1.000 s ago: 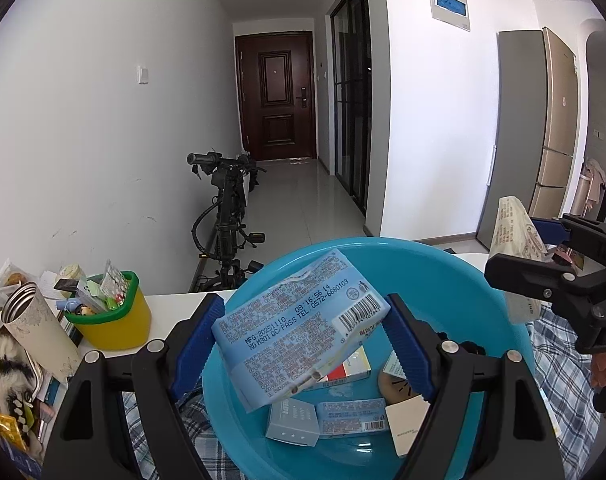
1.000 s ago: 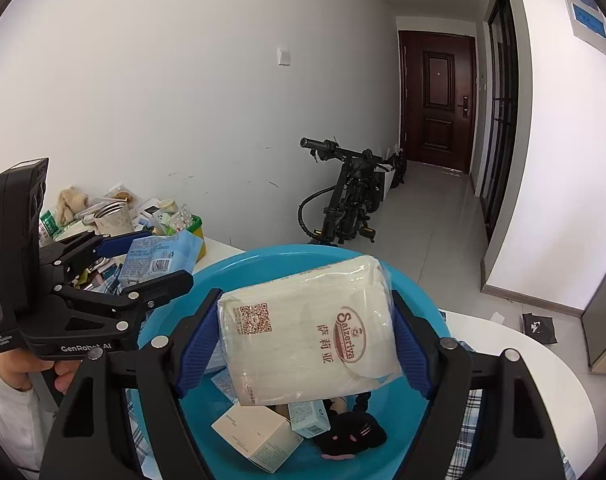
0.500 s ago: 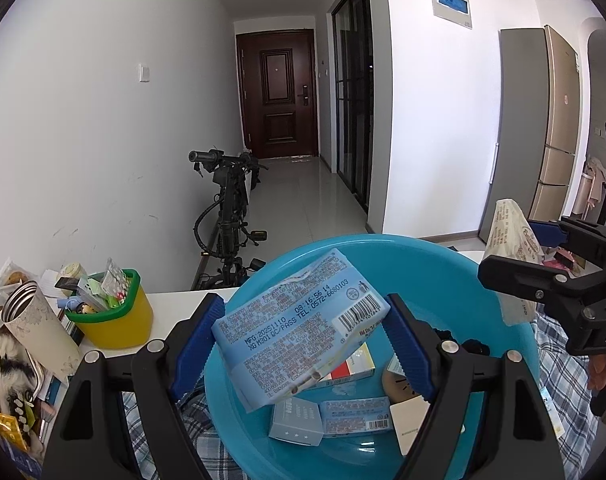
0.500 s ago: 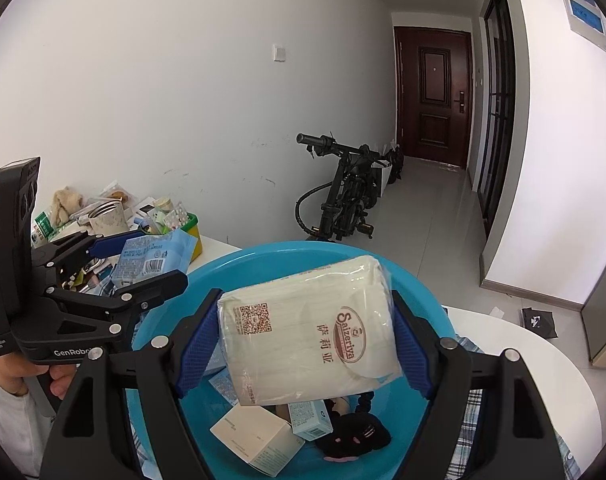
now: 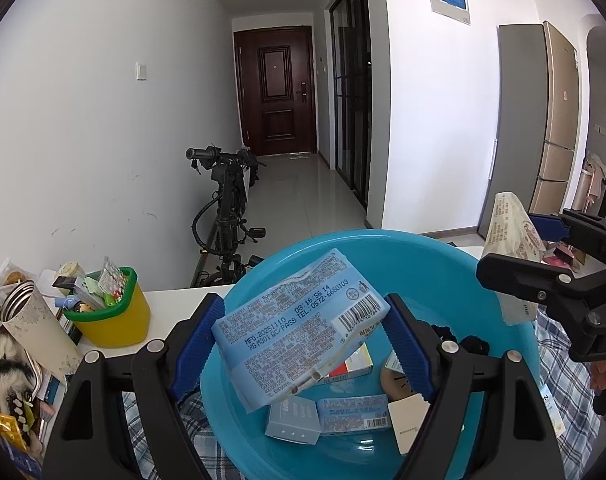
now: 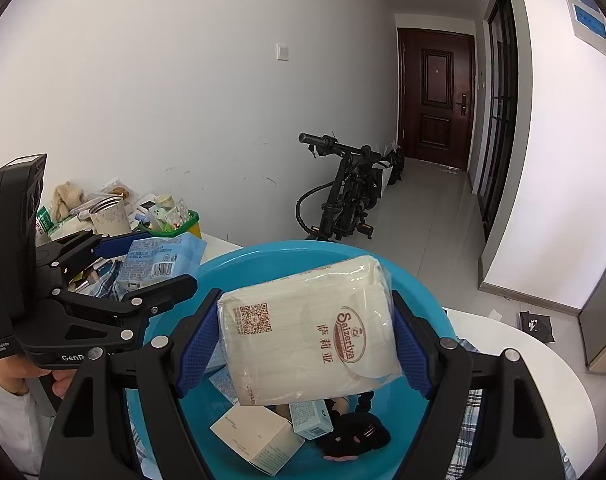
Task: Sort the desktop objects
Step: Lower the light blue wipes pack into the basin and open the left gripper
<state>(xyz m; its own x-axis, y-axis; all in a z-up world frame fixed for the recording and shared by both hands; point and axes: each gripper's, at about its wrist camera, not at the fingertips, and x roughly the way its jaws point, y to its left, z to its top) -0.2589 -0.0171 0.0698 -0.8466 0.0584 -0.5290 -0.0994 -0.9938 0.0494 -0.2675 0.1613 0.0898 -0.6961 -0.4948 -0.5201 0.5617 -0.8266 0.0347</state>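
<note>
My left gripper (image 5: 303, 308) is shut on a light blue pack of wipes (image 5: 299, 328), held tilted above a blue basin (image 5: 423, 252). In the right wrist view my right gripper (image 6: 305, 304) is shut on a white plastic-wrapped napkin pack (image 6: 307, 328) over the same basin (image 6: 263, 256). Each gripper shows in the other's view: the right gripper (image 5: 515, 248) with its napkin pack (image 5: 507, 232) at the right, the left gripper (image 6: 163, 260) with its blue pack (image 6: 159, 256) at the left. Several small boxes and a black plush toy (image 6: 355, 432) lie in the basin.
A yellow pot with a green rim (image 5: 111, 312), stuffed with small items, stands left of the basin beside a tall cup (image 5: 35, 320) and a heap of clutter. Plaid cloth (image 5: 563, 360) lies under the basin on the white table (image 6: 523, 360). A bicycle (image 5: 227, 216) leans beyond the table.
</note>
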